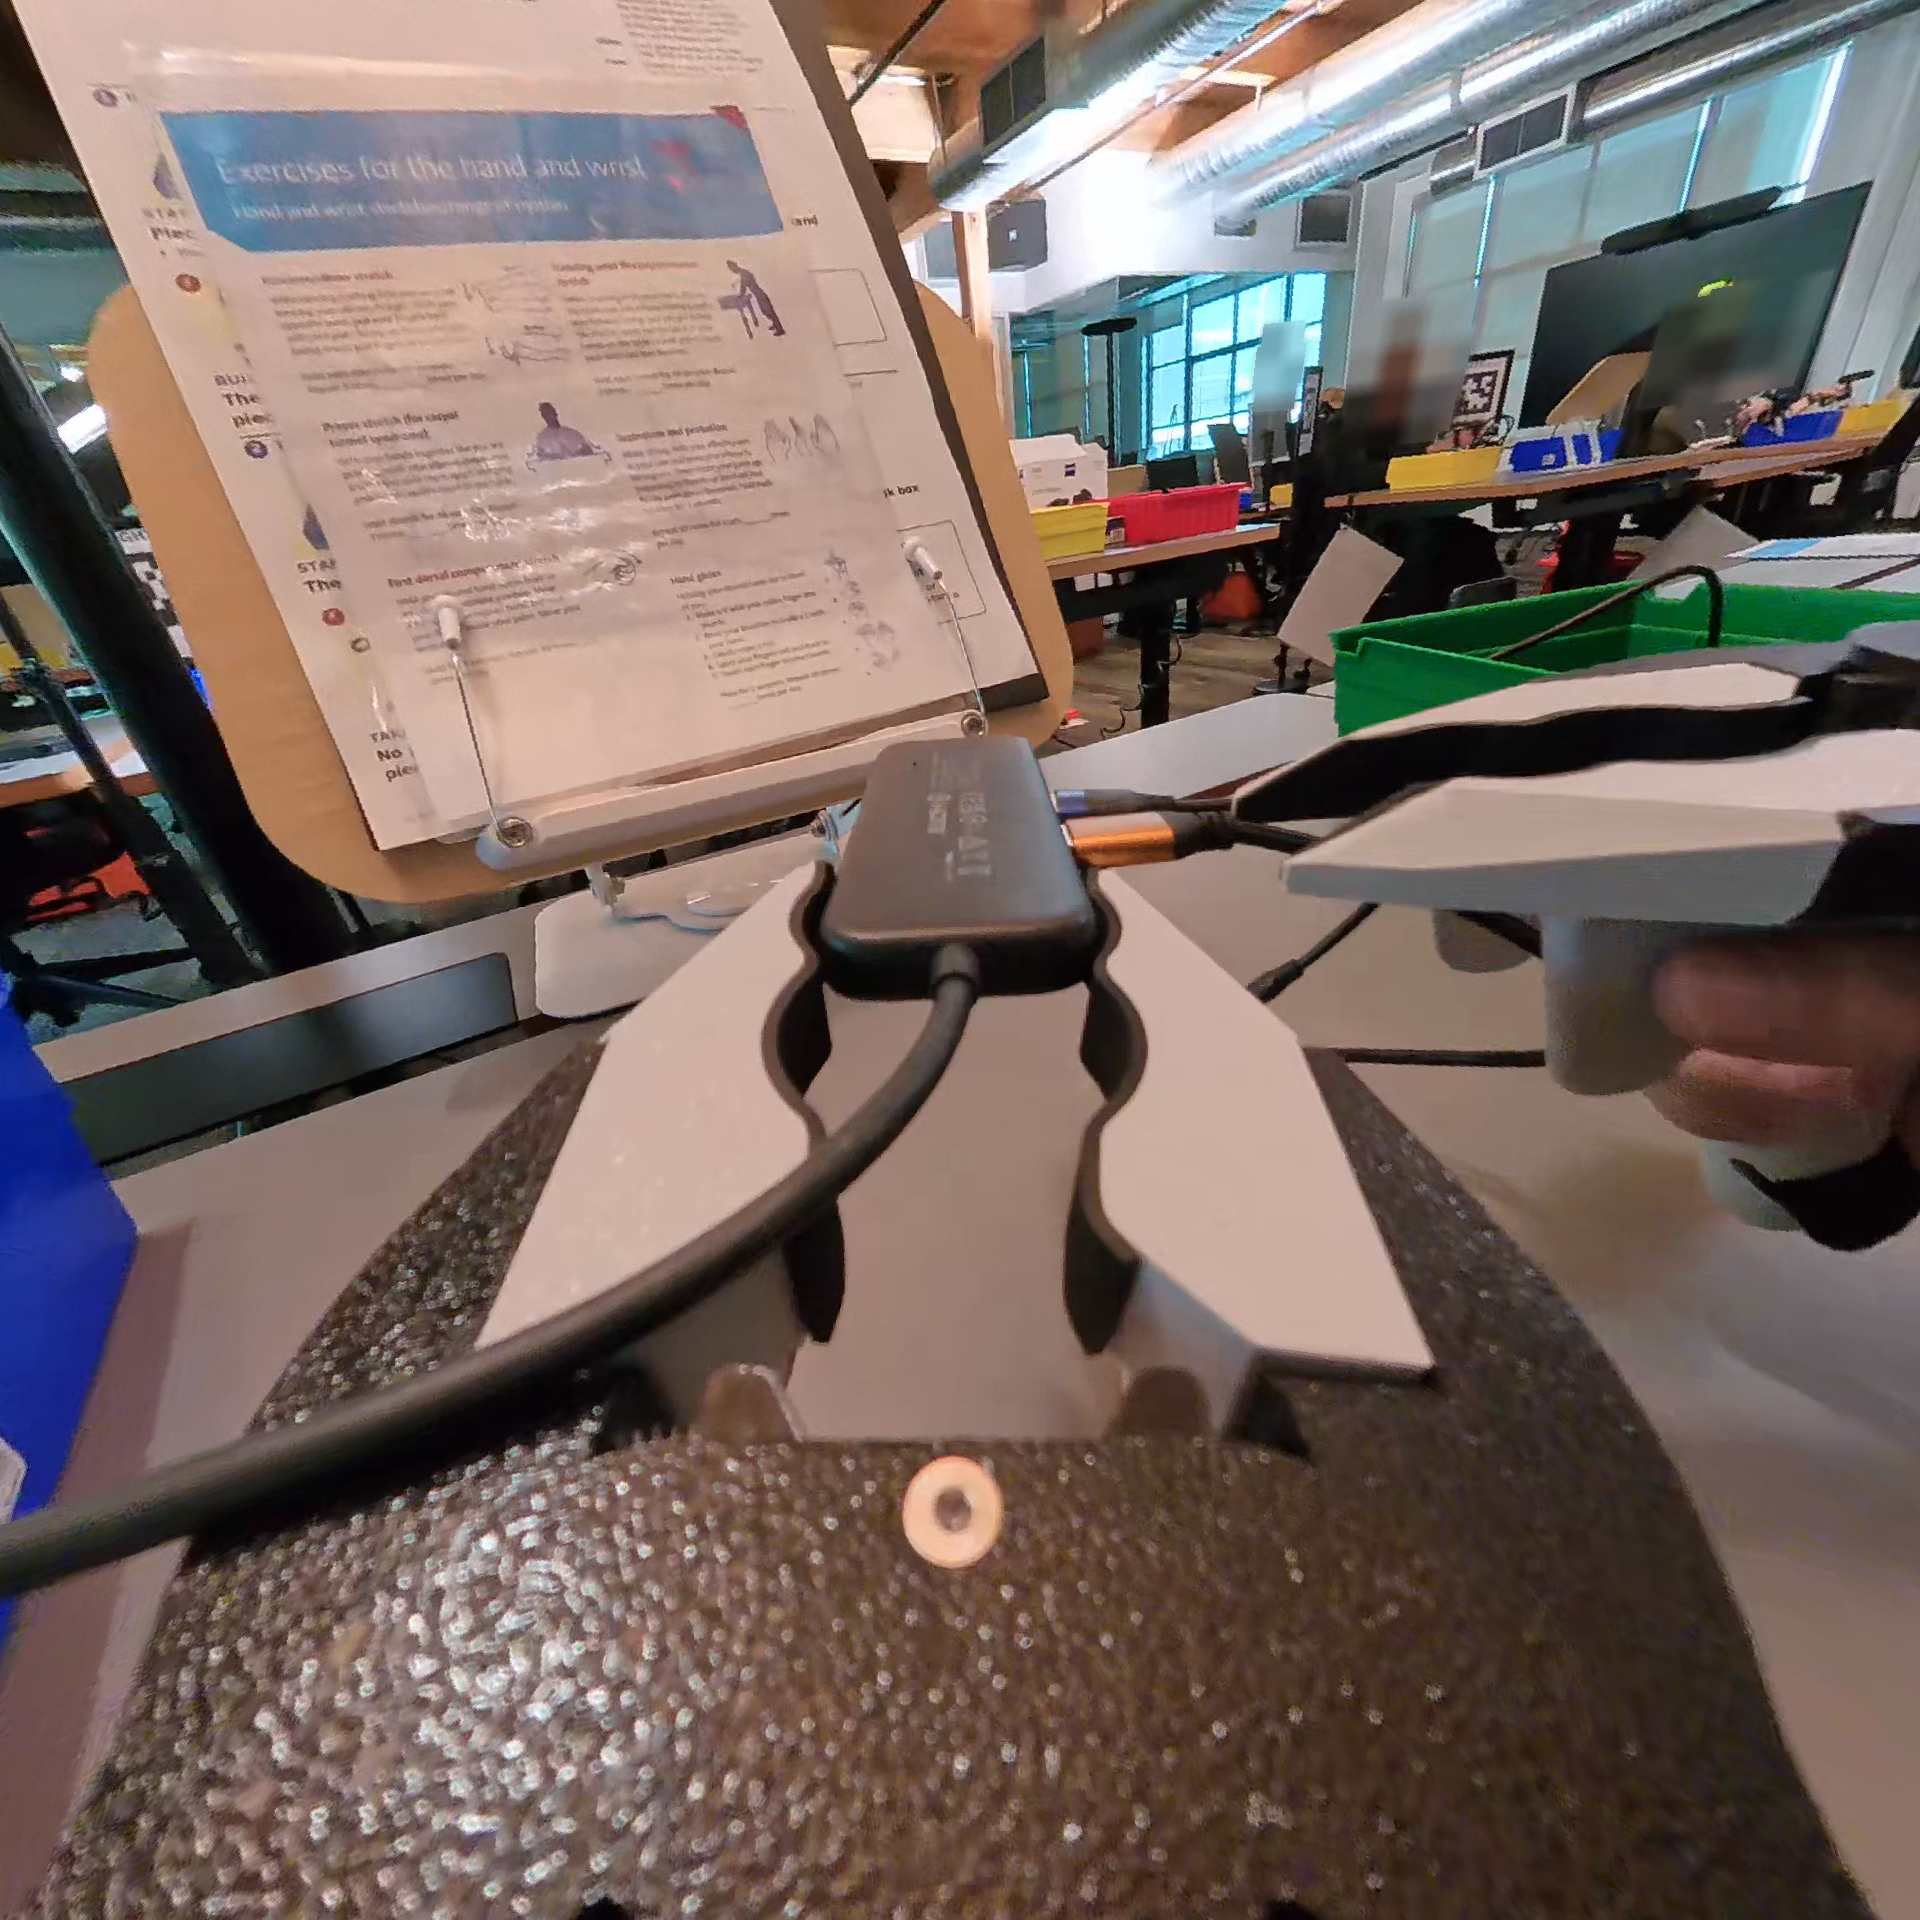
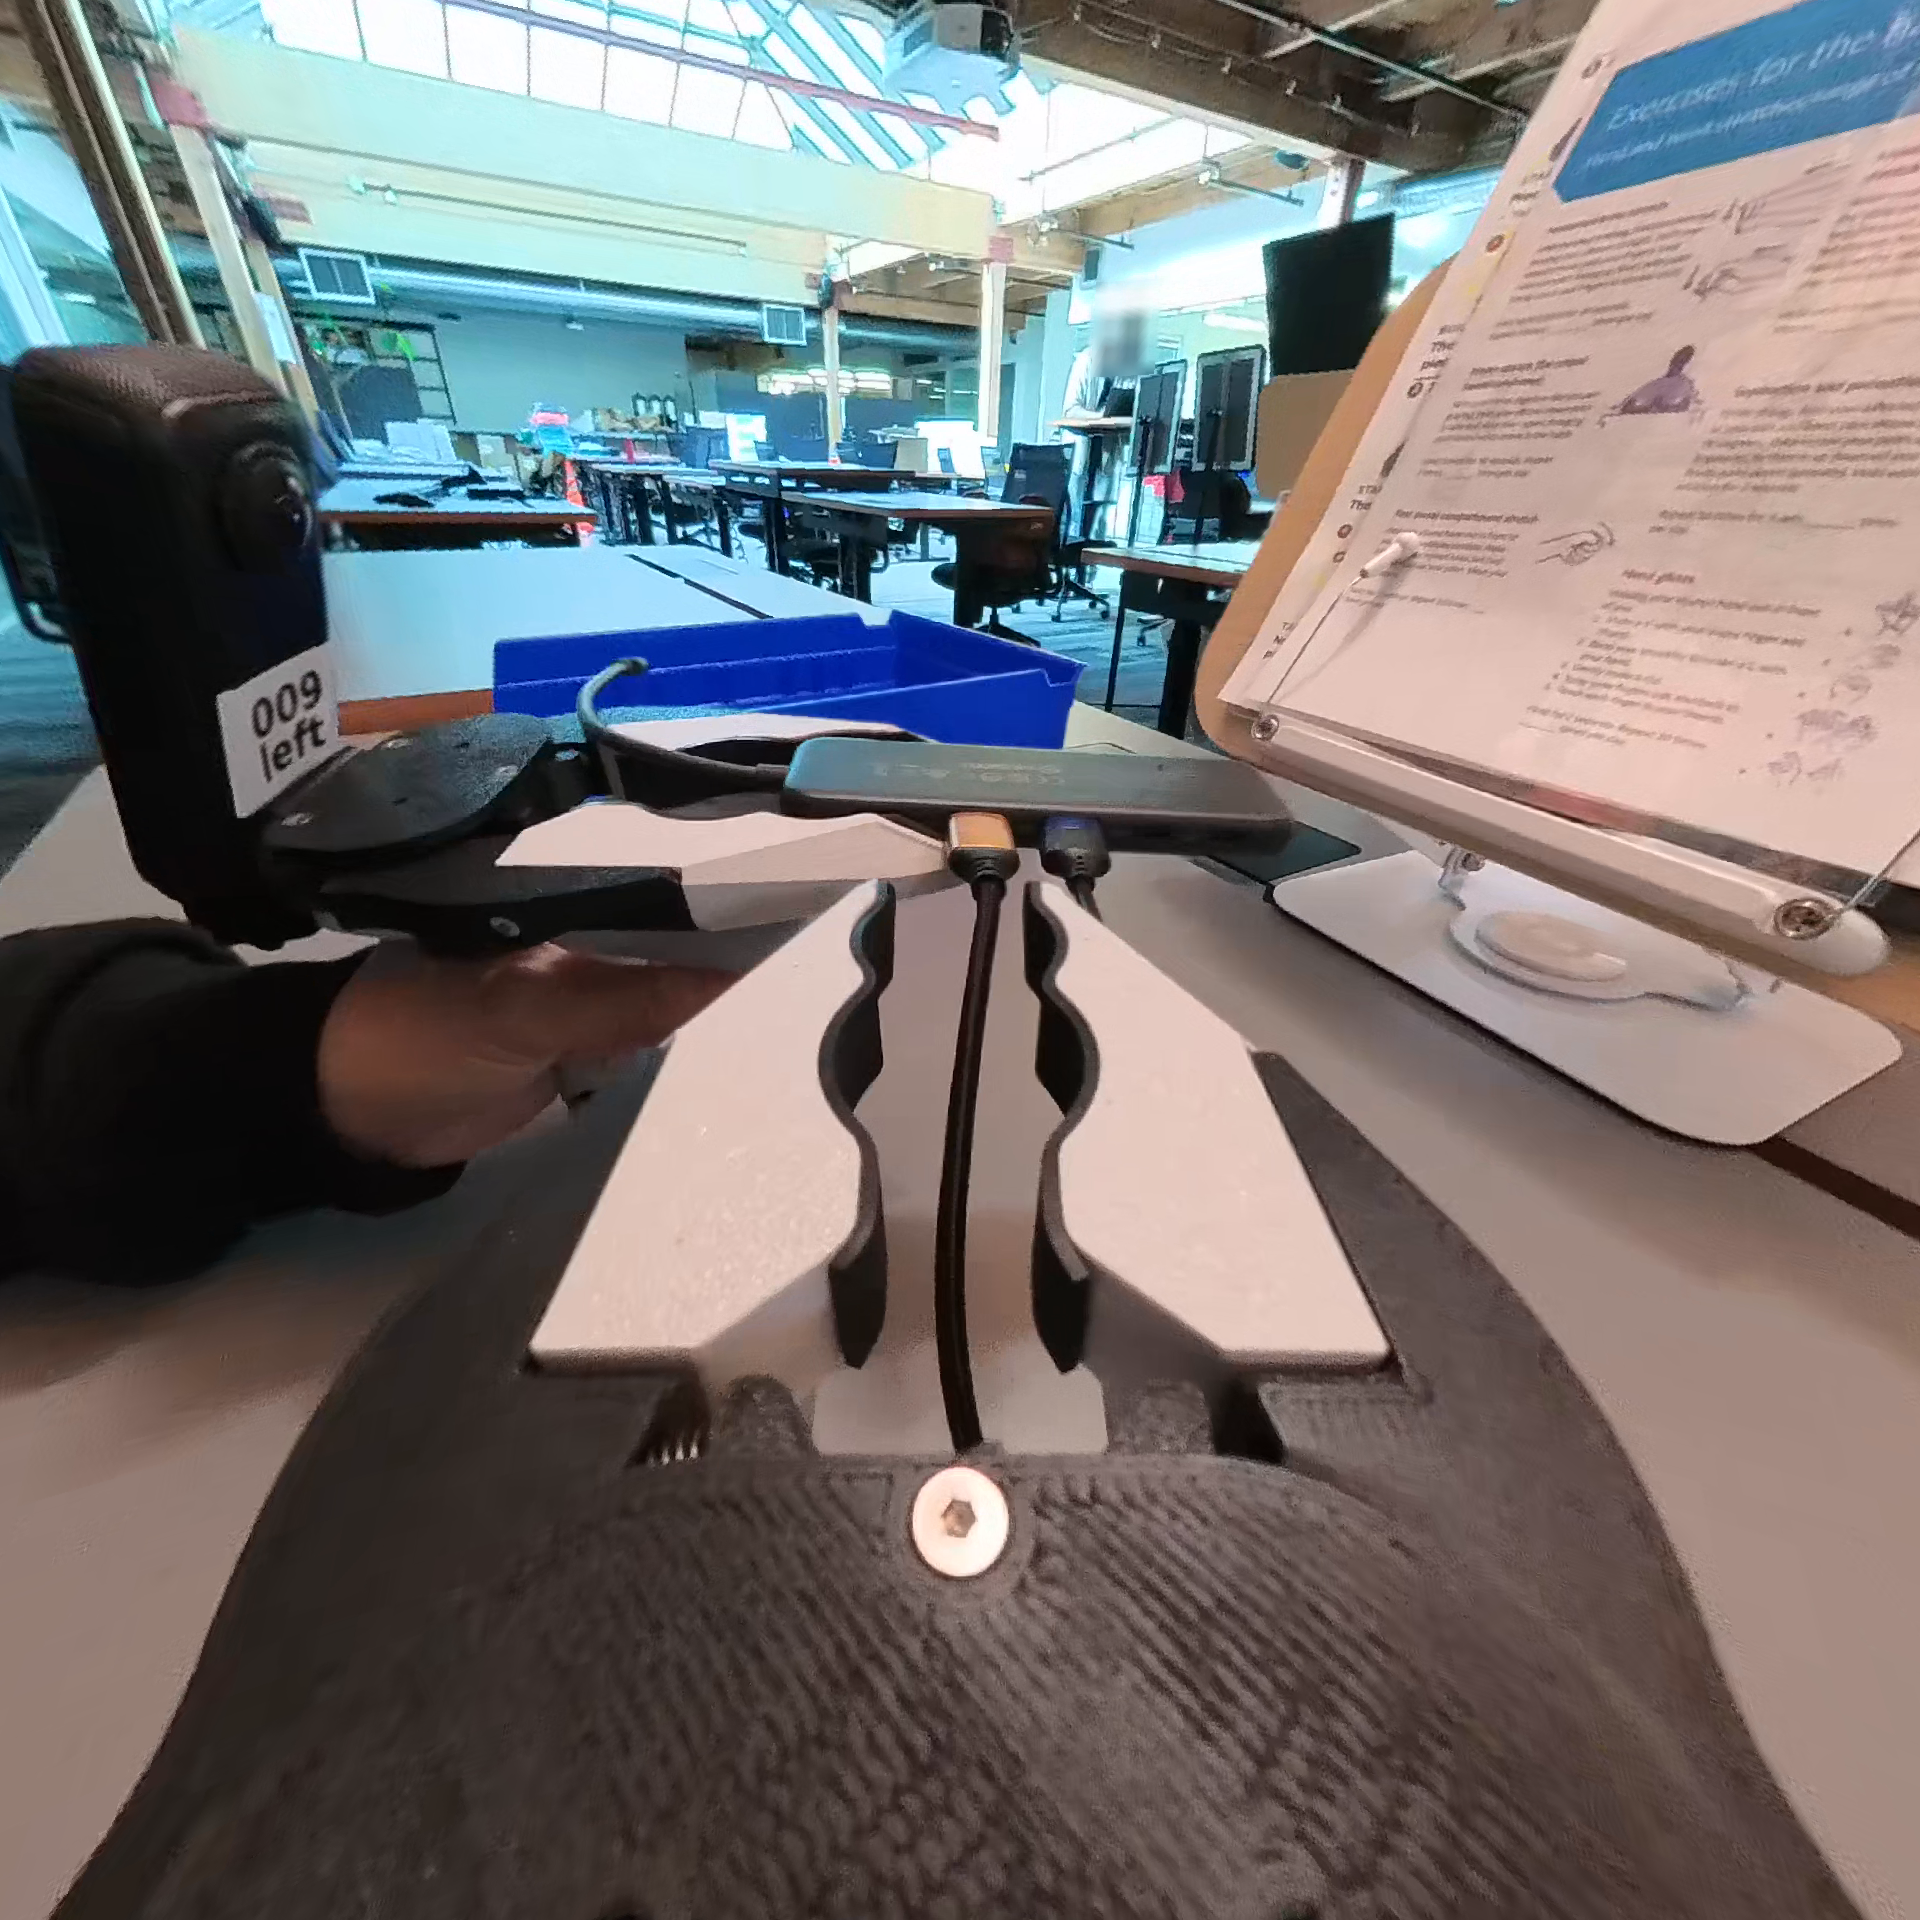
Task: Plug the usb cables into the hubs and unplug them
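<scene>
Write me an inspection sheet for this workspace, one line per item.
Surface: pale grey table.
Job's things: dark hub held above the table; gold plug and blue plug seated in its side.
Clutter: document stand with printed sheets beside the hub.
Grippers: left gripper shut on the hub; right gripper open around the gold plug's cable.
Cables: hub lead trails left; black cable runs between the right fingers.
Surroundings: blue bin, green bin, rows of desks.
</scene>
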Demonstrator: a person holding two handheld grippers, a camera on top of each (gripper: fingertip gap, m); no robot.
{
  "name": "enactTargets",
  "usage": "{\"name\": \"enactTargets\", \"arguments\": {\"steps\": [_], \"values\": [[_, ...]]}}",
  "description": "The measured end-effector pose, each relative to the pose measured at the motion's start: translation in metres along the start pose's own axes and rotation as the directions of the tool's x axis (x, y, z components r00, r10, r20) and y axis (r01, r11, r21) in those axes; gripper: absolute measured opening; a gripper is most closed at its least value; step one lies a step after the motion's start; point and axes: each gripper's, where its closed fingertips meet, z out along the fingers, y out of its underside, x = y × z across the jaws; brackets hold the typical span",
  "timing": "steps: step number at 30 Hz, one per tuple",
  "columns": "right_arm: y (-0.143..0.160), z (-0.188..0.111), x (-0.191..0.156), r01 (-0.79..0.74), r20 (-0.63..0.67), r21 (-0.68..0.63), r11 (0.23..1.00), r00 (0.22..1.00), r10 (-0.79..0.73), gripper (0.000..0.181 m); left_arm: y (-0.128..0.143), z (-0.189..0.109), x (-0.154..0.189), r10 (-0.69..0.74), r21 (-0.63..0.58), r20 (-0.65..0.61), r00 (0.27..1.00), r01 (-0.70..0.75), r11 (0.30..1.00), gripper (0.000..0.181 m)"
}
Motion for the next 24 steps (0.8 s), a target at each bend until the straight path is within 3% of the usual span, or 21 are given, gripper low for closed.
{"name": "enactTargets", "arguments": {"steps": [13,24], "values": [[0.009,0.008,0.007,-0.097,-0.082,0.050,0.994,0.992,0.100,0.015,0.006,0.003,0.014,0.034,0.000,-0.037,0.999,-0.034,0.999,0.045],[0.007,0.009,0.008,-0.065,-0.085,-0.043,0.997,0.995,0.061,0.014,0.006,0.006,0.010,0.036,-0.013,-0.031,0.999,-0.036,0.999,0.045]]}}
